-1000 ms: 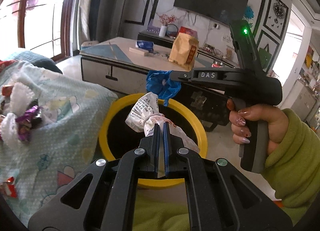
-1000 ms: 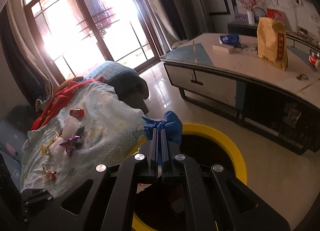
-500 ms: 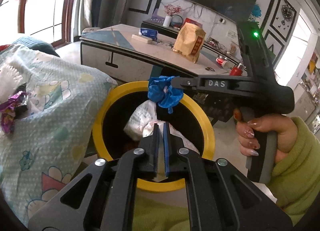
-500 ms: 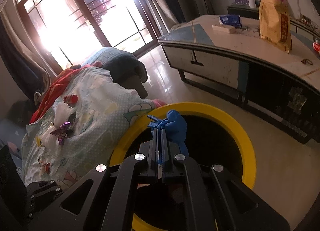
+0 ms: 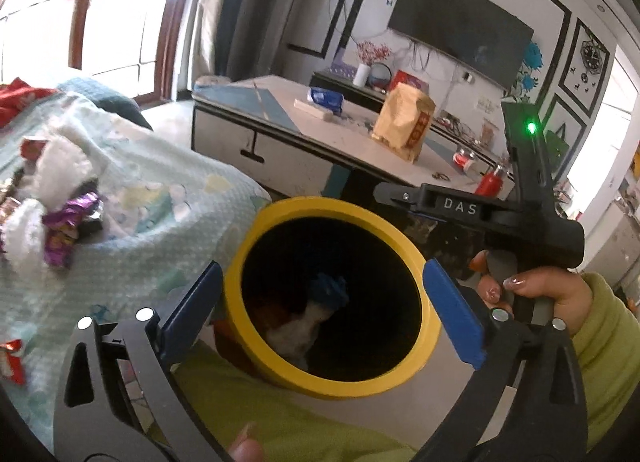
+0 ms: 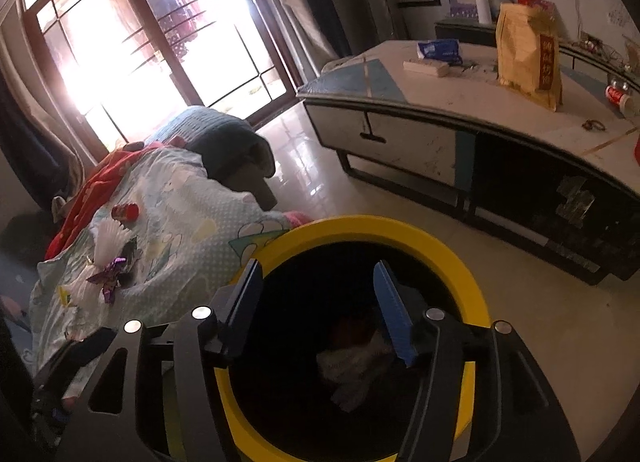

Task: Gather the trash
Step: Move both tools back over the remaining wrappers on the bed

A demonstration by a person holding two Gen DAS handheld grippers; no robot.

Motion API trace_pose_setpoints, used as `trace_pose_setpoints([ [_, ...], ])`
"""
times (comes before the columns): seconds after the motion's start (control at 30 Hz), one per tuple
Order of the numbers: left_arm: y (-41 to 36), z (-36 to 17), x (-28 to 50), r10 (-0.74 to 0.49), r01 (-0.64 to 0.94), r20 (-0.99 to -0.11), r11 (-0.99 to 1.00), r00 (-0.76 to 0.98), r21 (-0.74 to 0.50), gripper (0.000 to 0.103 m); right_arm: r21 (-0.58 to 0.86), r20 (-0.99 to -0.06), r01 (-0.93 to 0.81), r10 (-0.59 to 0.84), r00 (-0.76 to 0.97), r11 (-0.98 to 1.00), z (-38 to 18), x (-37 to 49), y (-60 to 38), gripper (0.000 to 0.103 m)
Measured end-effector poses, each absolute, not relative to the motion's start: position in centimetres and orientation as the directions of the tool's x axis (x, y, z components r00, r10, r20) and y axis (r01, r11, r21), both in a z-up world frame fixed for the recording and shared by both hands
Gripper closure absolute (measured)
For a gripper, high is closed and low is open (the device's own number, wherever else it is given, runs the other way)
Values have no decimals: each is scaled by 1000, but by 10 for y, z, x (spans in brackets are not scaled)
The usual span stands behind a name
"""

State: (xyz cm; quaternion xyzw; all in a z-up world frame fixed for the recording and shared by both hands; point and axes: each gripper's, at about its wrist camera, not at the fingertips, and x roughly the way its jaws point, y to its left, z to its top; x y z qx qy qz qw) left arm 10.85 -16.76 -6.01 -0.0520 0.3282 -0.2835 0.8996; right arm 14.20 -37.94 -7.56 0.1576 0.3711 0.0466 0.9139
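A yellow-rimmed black bin (image 5: 260, 246) (image 6: 472, 282) stands on the floor beside a covered sofa. Inside it lie a white crumpled wrapper (image 5: 296, 328) (image 6: 356, 366) and a blue plastic scrap (image 5: 330, 290). My left gripper (image 5: 324, 302) is open and empty above the bin's mouth. My right gripper (image 6: 320, 306) is open and empty over the bin too; its body shows in the left wrist view (image 5: 480, 210). More trash lies on the sofa cover: a purple foil wrapper (image 5: 68, 222) (image 6: 110, 276), white paper (image 5: 60, 166) (image 6: 108, 238) and a red wrapper (image 6: 125, 212).
A low white table (image 5: 304, 158) (image 6: 440, 142) stands beyond the bin, with a yellow paper bag (image 5: 404, 122) (image 6: 528, 54), a blue packet (image 6: 438, 50) and cans on it. The patterned sofa cover (image 5: 152, 198) lies to the left. A tiled floor (image 6: 560, 322) lies to the right.
Both grippers opened. The white wrapper fell from the left one and the blue scrap from the right one into the bin.
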Motion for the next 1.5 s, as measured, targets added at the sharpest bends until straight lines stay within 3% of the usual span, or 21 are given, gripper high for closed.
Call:
trace_pose_setpoints([
  [0.83, -100, -20, 89, -379, 319, -427, 925, 821, -209, 11, 227, -542, -85, 198, 817, 970, -29, 116, -337, 34],
  [1.5, -37, -13, 87, -199, 134, -388, 973, 900, -187, 11, 123, -494, -311, 329, 804, 943, -14, 97, -244, 30],
])
